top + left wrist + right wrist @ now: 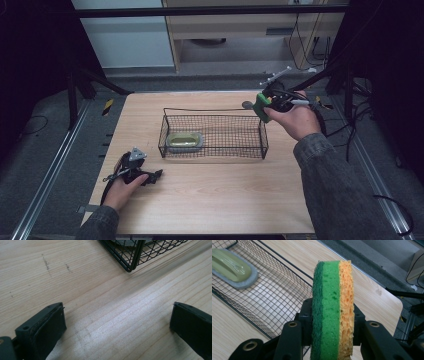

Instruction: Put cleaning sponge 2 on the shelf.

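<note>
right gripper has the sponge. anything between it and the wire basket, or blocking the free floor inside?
Nothing visible. The right gripper is shut on the green and orange sponge above the right end of the black wire mesh basket. The basket is open-topped, and the grey-edged olive scrubber pad lies at its left end, leaving the right mesh floor bare.

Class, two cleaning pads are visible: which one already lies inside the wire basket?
The olive-topped grey pad, at the basket's left end; the green-and-orange sponge is gripped outside it.

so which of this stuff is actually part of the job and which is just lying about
In play:
- sponge, green and orange, clamped in the right claw
- wire basket
- olive scrubber with grey pad, lying in the basket

Idle:
- left claw, open, resting on the wooden table
</note>
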A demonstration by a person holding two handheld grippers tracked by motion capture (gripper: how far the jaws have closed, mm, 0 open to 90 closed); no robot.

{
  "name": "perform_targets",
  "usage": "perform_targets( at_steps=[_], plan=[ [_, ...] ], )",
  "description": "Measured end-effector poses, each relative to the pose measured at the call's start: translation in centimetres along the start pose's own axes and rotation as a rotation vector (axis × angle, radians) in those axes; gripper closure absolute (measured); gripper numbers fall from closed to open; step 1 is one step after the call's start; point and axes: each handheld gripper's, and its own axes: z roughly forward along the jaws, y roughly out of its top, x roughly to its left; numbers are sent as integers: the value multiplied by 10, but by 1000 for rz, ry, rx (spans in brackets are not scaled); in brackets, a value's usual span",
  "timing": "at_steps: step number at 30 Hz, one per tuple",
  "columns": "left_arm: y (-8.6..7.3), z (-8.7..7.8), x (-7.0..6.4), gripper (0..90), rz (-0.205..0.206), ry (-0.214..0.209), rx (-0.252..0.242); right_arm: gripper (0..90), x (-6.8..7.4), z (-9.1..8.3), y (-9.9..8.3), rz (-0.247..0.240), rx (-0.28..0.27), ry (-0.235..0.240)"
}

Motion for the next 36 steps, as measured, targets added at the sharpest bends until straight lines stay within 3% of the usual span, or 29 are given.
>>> perform_targets(
  at_steps=[20, 29, 36],
  plan=[
    [0, 0, 1, 0, 2, -3, -2, 649, 19, 24, -1, -35, 15, 18],
    [0, 0, 1, 0, 2, -3, -2, 650, 18, 35, -10, -8, 23, 31],
    [0, 0, 1, 0, 2, -3, -2, 650, 22, 49, -12, -28, 46, 16]
  ],
)
